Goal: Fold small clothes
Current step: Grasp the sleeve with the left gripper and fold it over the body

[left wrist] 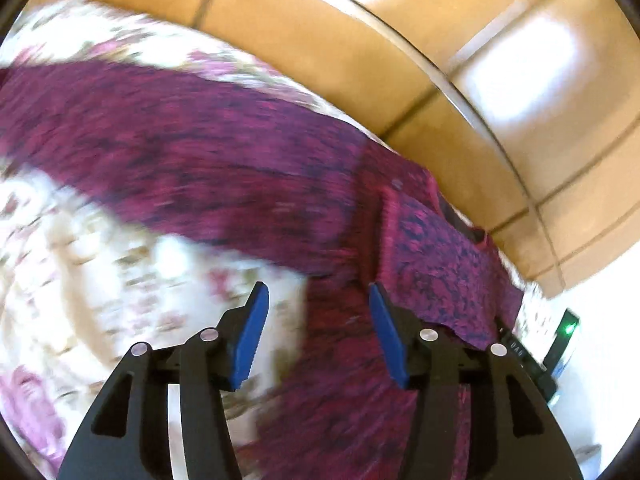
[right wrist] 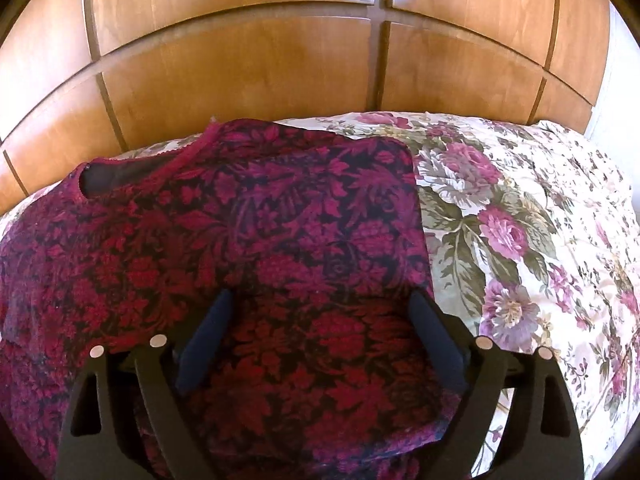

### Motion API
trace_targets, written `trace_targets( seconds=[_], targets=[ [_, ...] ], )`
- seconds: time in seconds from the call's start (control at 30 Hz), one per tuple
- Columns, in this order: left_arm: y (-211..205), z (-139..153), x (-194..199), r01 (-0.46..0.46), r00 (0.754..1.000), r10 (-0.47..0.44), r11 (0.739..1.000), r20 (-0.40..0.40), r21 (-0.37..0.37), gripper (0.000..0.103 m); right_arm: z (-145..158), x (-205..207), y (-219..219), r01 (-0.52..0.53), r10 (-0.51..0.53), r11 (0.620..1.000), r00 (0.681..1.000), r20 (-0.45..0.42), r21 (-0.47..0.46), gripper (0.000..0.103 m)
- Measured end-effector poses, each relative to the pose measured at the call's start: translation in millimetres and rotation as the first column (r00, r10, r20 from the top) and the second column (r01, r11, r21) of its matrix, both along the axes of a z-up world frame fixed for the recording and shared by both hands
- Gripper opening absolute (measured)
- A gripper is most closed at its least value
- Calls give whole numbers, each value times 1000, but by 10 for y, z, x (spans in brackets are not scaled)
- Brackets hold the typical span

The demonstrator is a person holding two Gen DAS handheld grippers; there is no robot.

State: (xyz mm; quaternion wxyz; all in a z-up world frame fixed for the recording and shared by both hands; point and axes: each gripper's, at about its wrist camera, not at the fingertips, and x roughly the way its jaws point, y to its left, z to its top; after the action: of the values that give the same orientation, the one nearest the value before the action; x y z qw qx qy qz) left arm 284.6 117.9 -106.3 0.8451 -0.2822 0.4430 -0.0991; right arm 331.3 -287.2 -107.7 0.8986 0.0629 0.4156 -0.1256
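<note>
A magenta and black floral knit top (right wrist: 280, 240) lies flat on the bed, neckline (right wrist: 120, 176) at the far left, its right side folded in to a straight edge. My right gripper (right wrist: 320, 300) is open and empty, hovering over the top's lower middle. In the blurred left wrist view the same top (left wrist: 200, 152) stretches across the bed, with one long part running left. My left gripper (left wrist: 316, 296) is open and empty above the edge of the top, one finger over the bedspread.
The bed has a white bedspread with purple roses (right wrist: 520, 240), also in the left wrist view (left wrist: 80, 260). A wooden panelled wardrobe (right wrist: 280, 60) stands right behind the bed. The other gripper's body with a green light (left wrist: 568, 328) shows at the right.
</note>
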Motion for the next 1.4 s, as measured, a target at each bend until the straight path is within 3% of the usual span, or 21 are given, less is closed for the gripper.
trace_targets(
  seconds=[0.13, 0.2, 0.33, 0.43, 0.5, 0.6, 0.77, 0.87, 0.9, 1.03, 1.1, 1.2, 1.33, 1.4],
  targets=[
    [662, -54, -292, -168, 986, 168, 986, -12, -3, 51, 160, -156, 15, 23, -23, 1000, 1000, 13, -5, 101],
    [983, -72, -412, -247, 969, 248, 969, -13, 6, 51, 234, -286, 97, -13, 13, 1000, 999, 40, 9, 101],
    [1634, -127, -615, -400, 916, 399, 916, -39, -20, 51, 285, -582, 485, -138, 138, 990, 989, 45, -12, 101],
    [2068, -184, -686, -486, 874, 479, 867, -81, -112, 56, 179, -729, 812, -249, 249, 968, 969, -4, -29, 101],
    [2268, -197, -690, -512, 859, 504, 843, -92, -165, 56, 66, -790, 1002, -295, 293, 954, 955, -49, -52, 101],
    [2550, -188, -671, -561, 828, 550, 808, -111, -180, 63, -34, -864, 1138, -285, 281, 952, 958, -52, -110, 101],
    [2826, -194, -516, -618, 786, 602, 758, -142, -208, 64, -94, -831, 979, -253, 253, 967, 966, -52, 19, 101],
    [2918, -247, -378, -628, 777, 609, 742, -156, -234, 62, -112, -819, 944, -254, 255, 967, 966, -42, 25, 101],
    [2968, -254, -316, -627, 778, 608, 741, -157, -239, 58, -109, -813, 959, -254, 255, 967, 966, -44, 16, 101],
    [2988, -311, -57, -623, 782, 596, 756, -180, -203, 18, -116, -843, 999, -249, 249, 968, 968, -42, -8, 101],
    [2958, -277, 5, -615, 788, 590, 764, -174, -194, 15, -121, -846, 1002, -247, 247, 969, 968, -40, -13, 101],
    [2797, -91, 7, -563, 826, 554, 802, -103, -198, 13, -128, -854, 1030, -246, 246, 969, 969, -37, -11, 101],
    [2278, 366, 0, -408, 906, 420, 900, 54, -155, 13, -135, -835, 1009, -247, 246, 969, 969, -36, -9, 101],
    [1984, 543, -10, -329, 932, 345, 934, 108, -142, 13, -129, -831, 1004, -247, 246, 969, 969, -35, -7, 101]
  ],
)
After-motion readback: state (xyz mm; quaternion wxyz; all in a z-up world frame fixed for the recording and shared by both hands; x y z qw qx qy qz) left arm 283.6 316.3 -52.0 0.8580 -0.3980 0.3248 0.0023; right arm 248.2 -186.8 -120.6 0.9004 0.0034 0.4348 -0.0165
